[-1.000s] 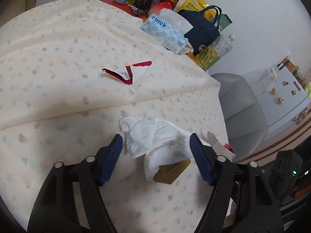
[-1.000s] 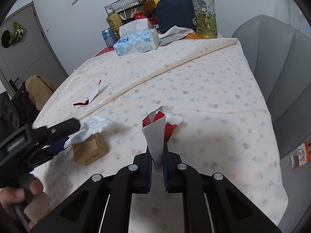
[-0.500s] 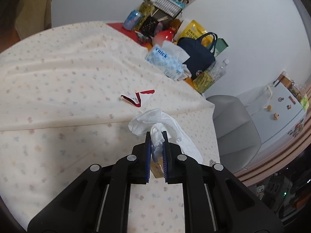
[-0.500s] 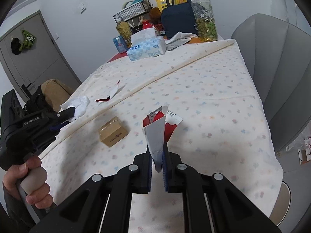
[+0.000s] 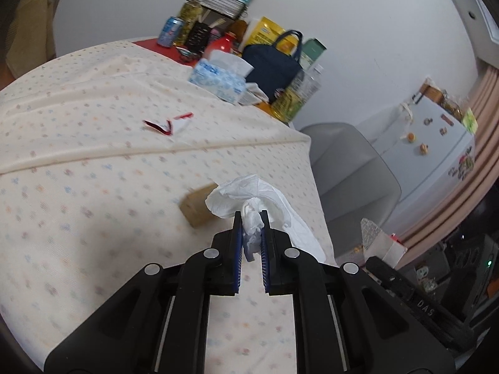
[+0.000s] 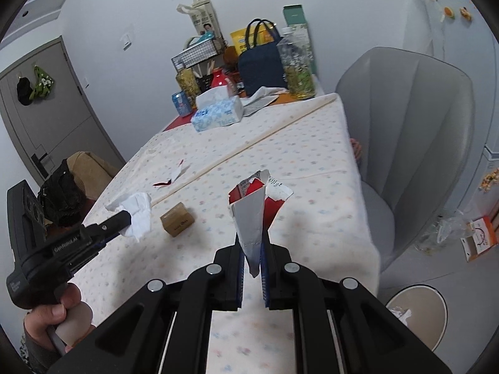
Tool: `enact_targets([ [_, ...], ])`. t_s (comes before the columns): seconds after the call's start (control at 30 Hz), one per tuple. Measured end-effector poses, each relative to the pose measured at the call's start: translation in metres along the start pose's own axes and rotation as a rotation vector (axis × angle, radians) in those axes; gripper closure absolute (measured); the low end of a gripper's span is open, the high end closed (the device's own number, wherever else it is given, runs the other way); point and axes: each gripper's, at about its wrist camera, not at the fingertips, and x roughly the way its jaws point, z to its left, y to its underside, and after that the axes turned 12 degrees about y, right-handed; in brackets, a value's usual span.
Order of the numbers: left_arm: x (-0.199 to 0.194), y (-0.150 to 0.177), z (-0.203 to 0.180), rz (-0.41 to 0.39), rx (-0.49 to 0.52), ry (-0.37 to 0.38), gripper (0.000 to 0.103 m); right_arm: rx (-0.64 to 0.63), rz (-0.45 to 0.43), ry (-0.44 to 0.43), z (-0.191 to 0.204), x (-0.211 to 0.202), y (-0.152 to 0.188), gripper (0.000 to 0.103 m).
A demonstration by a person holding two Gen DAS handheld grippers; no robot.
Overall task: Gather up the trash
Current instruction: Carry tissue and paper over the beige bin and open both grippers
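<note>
Left gripper (image 5: 251, 218) clamps a crumpled tissue (image 5: 262, 196) above the surface (image 5: 93, 187); right gripper (image 6: 252, 246) pinches a torn carton (image 6: 252, 212). Only the right wrist view shows the floor bin (image 6: 418, 308).

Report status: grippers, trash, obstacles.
Left gripper shut on tissue. Right gripper shut on torn carton. Small brown box, red-white scrap remain on table.

Your crumpled tissue (image 5: 249, 199) hides one corner of the small brown box (image 5: 196, 207), the tablecloth (image 5: 93, 212) around it is blurred, and the box's label is too small to read.
</note>
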Motion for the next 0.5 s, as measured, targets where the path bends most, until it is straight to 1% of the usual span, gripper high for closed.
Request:
enact_targets([
  [0.13,0.018,0.016,-0.025,0.043,0.035,0.035,0.092,0.032,-0.010,0.045,-0.029,-0.015,0.006,0.093],
  [0.4,0.053,0.035,-0.079,0.107,0.105,0.092,0.092,0.093,-0.028,0.120,-0.084,-0.036,0.015,0.093],
  [0.5,0.069,0.045,-0.100,0.138,0.129,0.116,0.092,0.132,-0.036,0.149,-0.110,-0.043,0.018,0.093],
])
